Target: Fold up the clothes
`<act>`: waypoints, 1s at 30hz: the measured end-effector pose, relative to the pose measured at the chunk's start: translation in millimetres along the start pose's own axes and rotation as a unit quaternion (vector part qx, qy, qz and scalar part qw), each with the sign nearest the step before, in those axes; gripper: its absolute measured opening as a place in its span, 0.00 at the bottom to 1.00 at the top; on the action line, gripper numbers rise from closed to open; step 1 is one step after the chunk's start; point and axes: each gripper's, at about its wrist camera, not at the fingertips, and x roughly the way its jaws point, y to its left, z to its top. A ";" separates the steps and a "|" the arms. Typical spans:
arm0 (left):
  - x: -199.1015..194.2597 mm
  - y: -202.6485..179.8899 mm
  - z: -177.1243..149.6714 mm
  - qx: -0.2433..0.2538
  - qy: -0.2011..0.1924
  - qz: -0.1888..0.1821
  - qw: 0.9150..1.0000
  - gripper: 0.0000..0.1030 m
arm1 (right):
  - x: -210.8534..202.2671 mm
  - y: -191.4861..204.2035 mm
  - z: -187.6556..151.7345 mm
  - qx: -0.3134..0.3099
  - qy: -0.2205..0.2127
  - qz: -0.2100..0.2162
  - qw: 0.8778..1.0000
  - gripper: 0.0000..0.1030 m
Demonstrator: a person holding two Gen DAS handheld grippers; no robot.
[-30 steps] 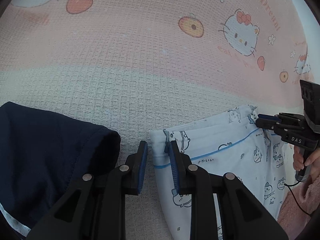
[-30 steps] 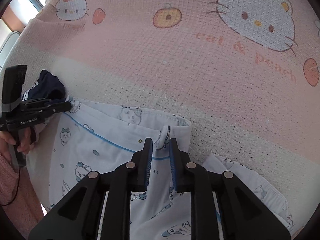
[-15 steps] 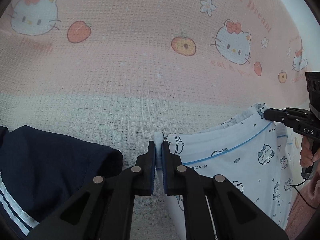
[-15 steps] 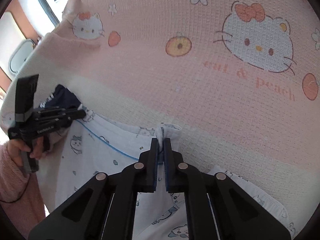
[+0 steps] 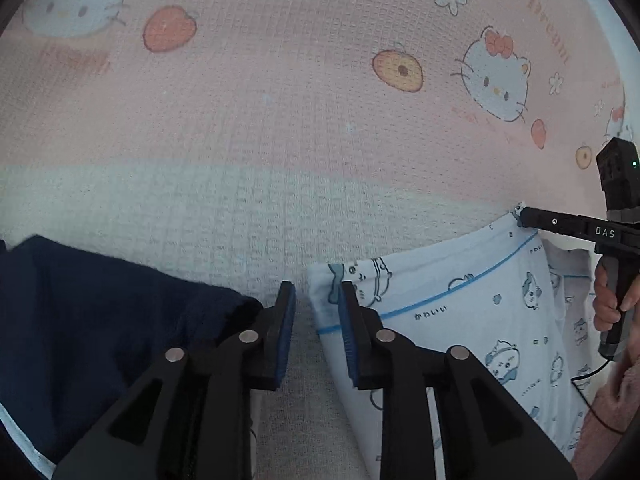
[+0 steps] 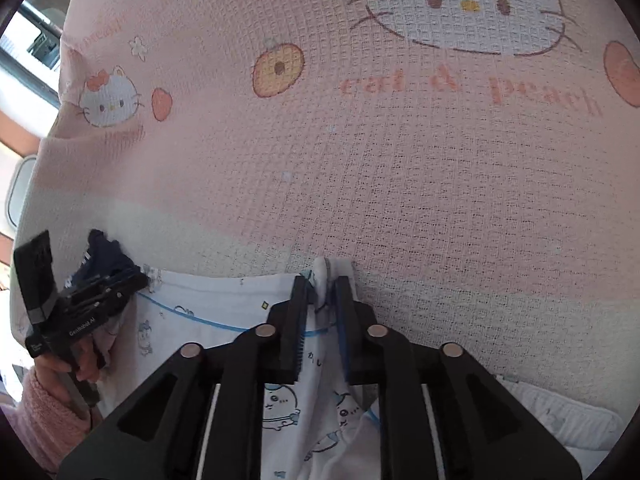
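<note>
A light blue garment [image 5: 460, 312] printed with small cartoon animals and a thin blue line lies on the pink cat-print bedspread [image 5: 280, 140]. Its near left corner sits between the fingers of my left gripper [image 5: 317, 290], which is open, with the cloth against the right finger. The right gripper [image 5: 524, 216] shows side-on at the garment's far right corner. In the right wrist view, the right gripper [image 6: 322, 284] stands partly open around an upright fold of the garment [image 6: 224, 312]. The left gripper [image 6: 140, 278] is at the other corner.
A navy garment [image 5: 100, 320] lies just left of the left gripper and shows behind it [image 6: 100, 248]. Another white printed cloth [image 6: 560, 412] lies at lower right. A hand [image 5: 604, 304] and pink sleeve [image 6: 44, 420] hold the grippers. The bedspread [image 6: 440, 200] stretches ahead.
Half a second ago both grippers were shut on the garment's top corners. Now both have come down closer to the bedspread and their fingers have spread apart, the left wider than the right.
</note>
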 end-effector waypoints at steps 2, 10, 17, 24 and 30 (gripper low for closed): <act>-1.2 1.8 -1.4 -0.011 -0.001 -0.004 1.000 0.27 | -12.9 -3.5 -1.1 0.010 -0.024 -0.013 1.000 0.38; -3.5 -5.3 -1.0 0.012 -0.005 0.036 0.999 0.05 | -6.6 6.9 -12.0 -0.040 0.010 -0.081 0.996 0.38; -1.5 -7.5 -0.2 0.024 0.000 0.045 0.999 0.05 | 13.5 45.4 -26.5 -0.151 0.045 -0.119 0.980 0.36; 1.8 -10.8 1.5 0.037 0.001 0.055 0.998 0.06 | 12.0 36.8 -25.0 -0.194 0.051 -0.230 0.952 0.34; -6.9 -6.2 4.1 0.021 -0.016 0.027 0.999 0.08 | -10.9 24.4 -16.2 -0.134 0.033 -0.208 0.968 0.40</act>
